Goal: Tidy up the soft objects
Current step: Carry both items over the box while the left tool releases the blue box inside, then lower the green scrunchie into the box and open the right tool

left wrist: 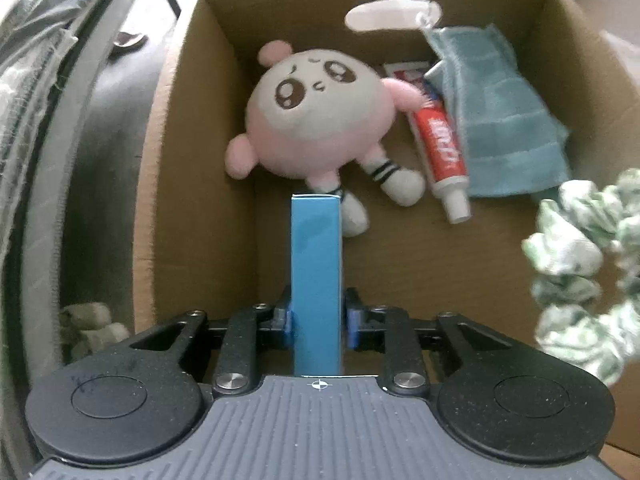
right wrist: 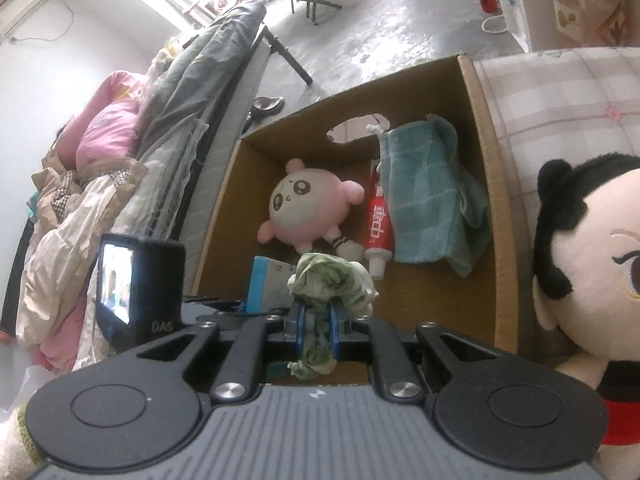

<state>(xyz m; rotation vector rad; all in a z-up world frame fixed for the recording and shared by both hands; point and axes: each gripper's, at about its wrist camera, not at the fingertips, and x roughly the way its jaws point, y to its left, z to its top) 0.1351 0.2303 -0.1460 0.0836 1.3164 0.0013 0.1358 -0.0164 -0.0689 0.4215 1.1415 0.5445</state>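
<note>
1. Both grippers loaded: left gripper (left wrist: 318, 316) clamped on blue box (left wrist: 317, 276), right gripper (right wrist: 316, 326) pinching green scrunchie (right wrist: 332, 284), both over cardboard box (left wrist: 224, 240).
2. Release low, w/ care, onto bare floor near pink plush (left wrist: 316, 116), clear of toothpaste (left wrist: 440, 148) & teal cloth (left wrist: 504, 120).

The left black two-finger gripper (left wrist: 316, 318) points steeply downward, its jaws clamped on a tall blue carton (left wrist: 316, 280). The right black gripper (right wrist: 316, 330) tilts downward, jaws pinching a green-and-white crumpled cloth (right wrist: 332, 284).

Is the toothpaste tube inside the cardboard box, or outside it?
Inside. The toothpaste tube lies on the floor of the cardboard box, between the pink plush and the teal towel.
</note>
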